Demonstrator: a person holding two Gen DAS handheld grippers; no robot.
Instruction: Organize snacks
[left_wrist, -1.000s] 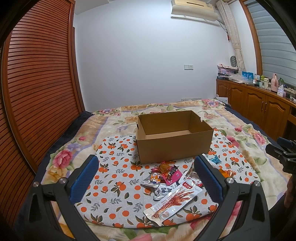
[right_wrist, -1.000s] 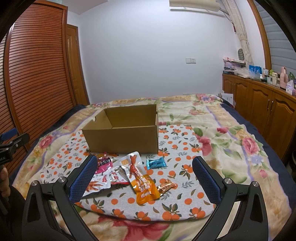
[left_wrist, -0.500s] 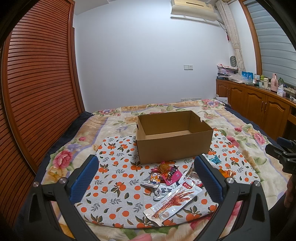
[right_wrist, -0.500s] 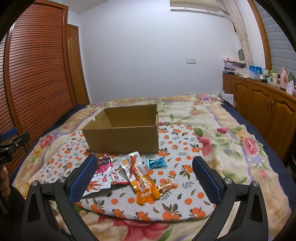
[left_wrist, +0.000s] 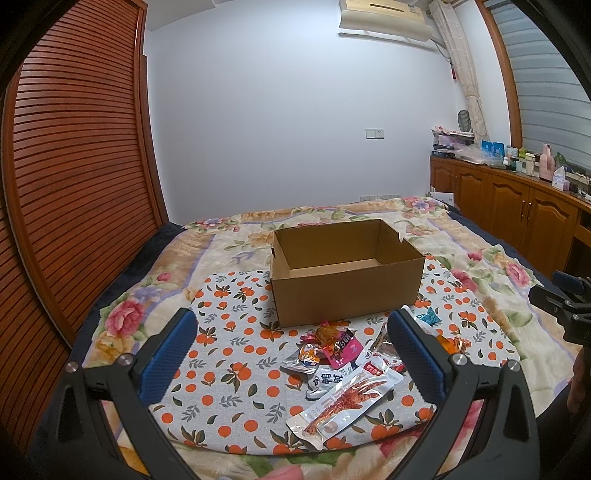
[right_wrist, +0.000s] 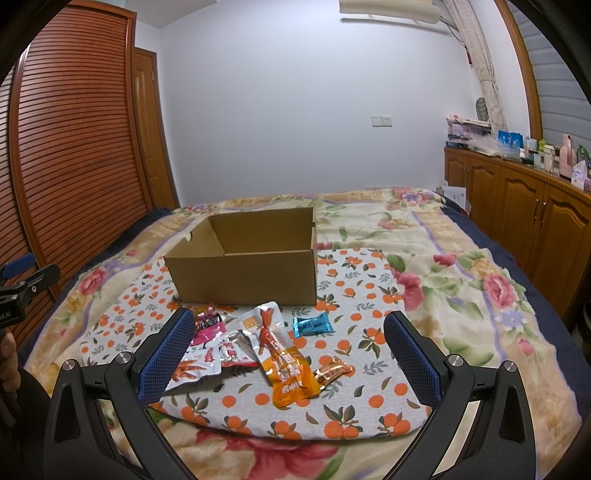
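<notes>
An open, empty cardboard box (left_wrist: 347, 271) stands on an orange-patterned cloth (left_wrist: 236, 354) on a bed; it also shows in the right wrist view (right_wrist: 245, 266). Several snack packets lie in front of it: a long white packet (left_wrist: 345, 400), a pink packet (left_wrist: 343, 345), an orange pouch (right_wrist: 284, 363), a blue wrapper (right_wrist: 312, 325) and a small copper wrapper (right_wrist: 332, 371). My left gripper (left_wrist: 291, 330) is open and empty, above the near cloth edge. My right gripper (right_wrist: 288, 330) is open and empty, above the packets.
A floral blanket (right_wrist: 461, 280) covers the bed. A slatted wooden wardrobe (left_wrist: 74, 184) stands on the left. Wooden cabinets (right_wrist: 517, 210) with clutter on top run along the right wall. The other gripper shows at each view's edge (left_wrist: 565, 306).
</notes>
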